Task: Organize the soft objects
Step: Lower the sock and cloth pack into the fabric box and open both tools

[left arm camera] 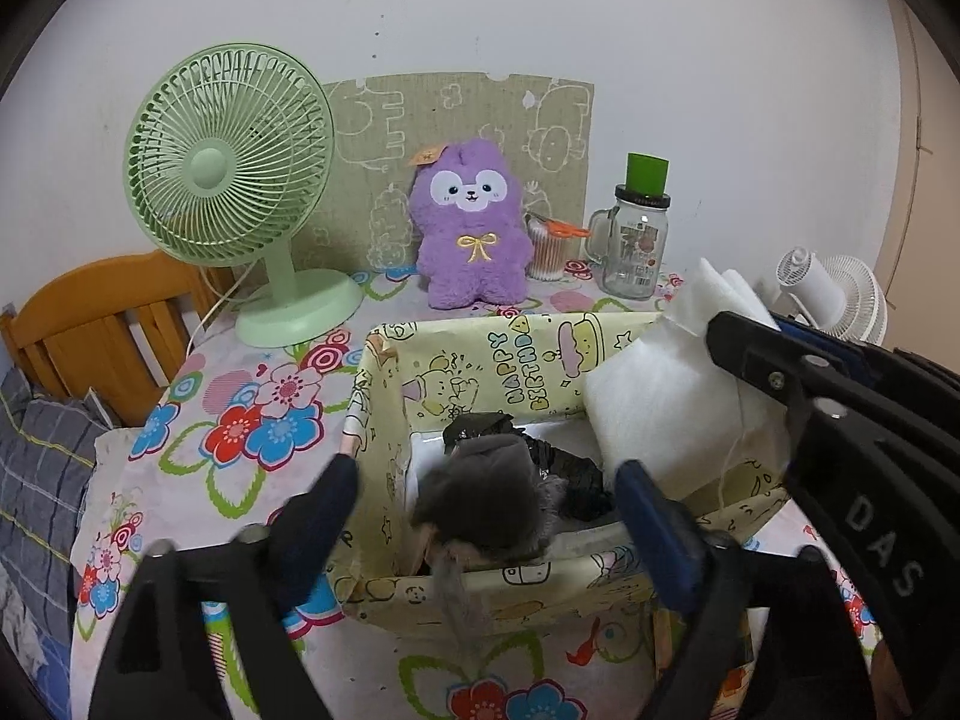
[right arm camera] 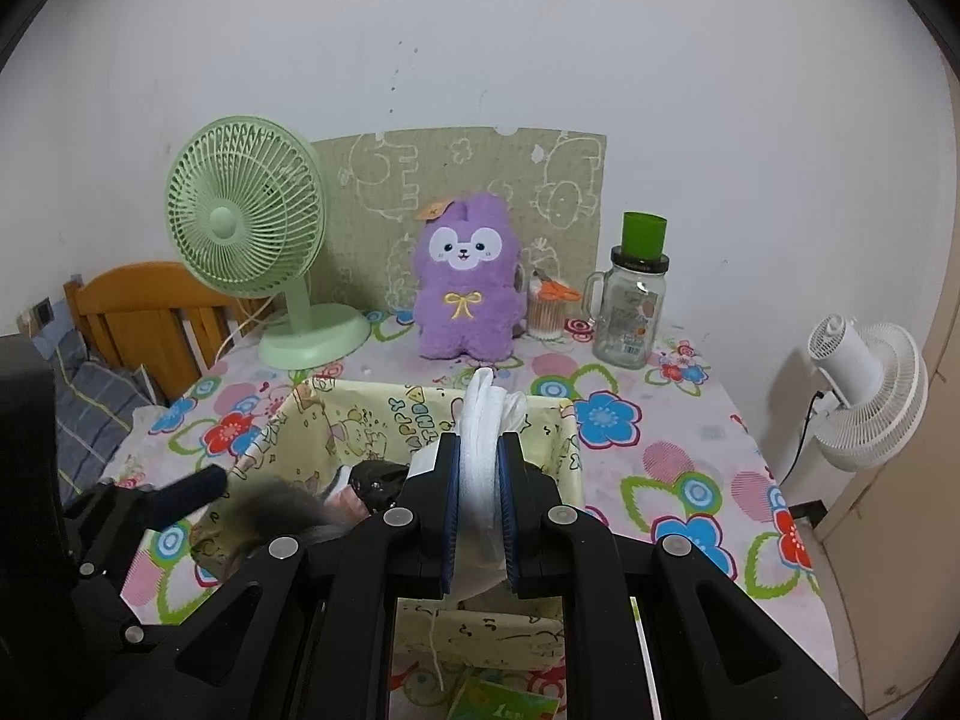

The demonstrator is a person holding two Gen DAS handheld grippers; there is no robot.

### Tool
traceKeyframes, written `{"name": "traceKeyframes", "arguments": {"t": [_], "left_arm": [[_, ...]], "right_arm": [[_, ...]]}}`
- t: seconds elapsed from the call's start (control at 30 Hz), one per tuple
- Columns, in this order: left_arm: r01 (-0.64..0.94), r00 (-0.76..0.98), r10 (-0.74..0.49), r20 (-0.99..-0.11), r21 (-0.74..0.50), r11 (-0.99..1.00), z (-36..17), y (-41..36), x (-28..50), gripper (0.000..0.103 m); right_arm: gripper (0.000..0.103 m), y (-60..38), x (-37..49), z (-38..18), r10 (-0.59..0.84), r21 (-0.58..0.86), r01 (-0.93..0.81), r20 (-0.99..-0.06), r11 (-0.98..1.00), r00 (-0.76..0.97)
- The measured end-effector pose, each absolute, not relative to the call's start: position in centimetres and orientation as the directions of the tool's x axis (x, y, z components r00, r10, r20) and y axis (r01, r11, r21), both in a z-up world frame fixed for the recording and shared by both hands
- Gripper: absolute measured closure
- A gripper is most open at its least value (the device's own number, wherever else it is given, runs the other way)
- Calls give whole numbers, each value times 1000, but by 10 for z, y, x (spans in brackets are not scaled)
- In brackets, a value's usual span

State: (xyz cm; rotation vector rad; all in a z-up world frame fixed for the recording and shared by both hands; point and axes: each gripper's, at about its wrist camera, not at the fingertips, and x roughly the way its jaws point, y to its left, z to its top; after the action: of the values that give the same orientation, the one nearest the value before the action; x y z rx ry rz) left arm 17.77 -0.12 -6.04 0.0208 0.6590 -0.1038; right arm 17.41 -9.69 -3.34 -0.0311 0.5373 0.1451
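Observation:
A yellow "Happy Birthday" fabric box (left arm camera: pixel 384 480) (right arm camera: pixel 300 420) stands on the flowered table. Inside lie a grey fuzzy soft item (left arm camera: pixel 486 498) (right arm camera: pixel 282 510) and a black crumpled item (left arm camera: pixel 564 468) (right arm camera: pixel 375 483). My right gripper (right arm camera: pixel 478 450) is shut on a folded white cloth (right arm camera: pixel 483 450) (left arm camera: pixel 666 402) and holds it over the box's right side. My left gripper (left arm camera: pixel 489 498) is open, its fingers straddling the box's near left part above the grey item. A purple plush (left arm camera: pixel 471 228) (right arm camera: pixel 465 282) sits at the back.
A green desk fan (left arm camera: pixel 228 180) (right arm camera: pixel 252 228) stands back left. A glass jar with a green cup on top (left arm camera: pixel 639 234) (right arm camera: pixel 633 300) and a tub of cotton swabs (left arm camera: pixel 549 249) stand back right. A white fan (right arm camera: pixel 864 384) is off the table's right edge. A wooden bed frame (left arm camera: pixel 102 324) is left.

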Motion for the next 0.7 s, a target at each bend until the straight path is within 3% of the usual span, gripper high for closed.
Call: {"name": "traceKeyframes", "arguments": {"t": [0.13,0.53,0.63,0.67,0.7], "left_arm": [[111,791,-92,-606,-6,994,-61,-1,175,3],[93,782,-66,-619,11,996,-65,3,176,0],[87,778,-65,-624,4,996,-67,6,176,0],[84,779,-64,-624,3,996,-68,7,176,0],[78,779,-59,-624,4,997,-68,7,176,0]], "right_arm": [[88,-94,178,-36,134,2,-154,-514,988,848],[88,-78,200,-56,199,45,-211,-558,977,806],[77,-73,201,-61,214,42,-232,-568,972,794],[60,-72,200,-62,210,32,-233,-567,972,796],[35,-71,200,-62,207,25,-235,-567,972,797]]}}
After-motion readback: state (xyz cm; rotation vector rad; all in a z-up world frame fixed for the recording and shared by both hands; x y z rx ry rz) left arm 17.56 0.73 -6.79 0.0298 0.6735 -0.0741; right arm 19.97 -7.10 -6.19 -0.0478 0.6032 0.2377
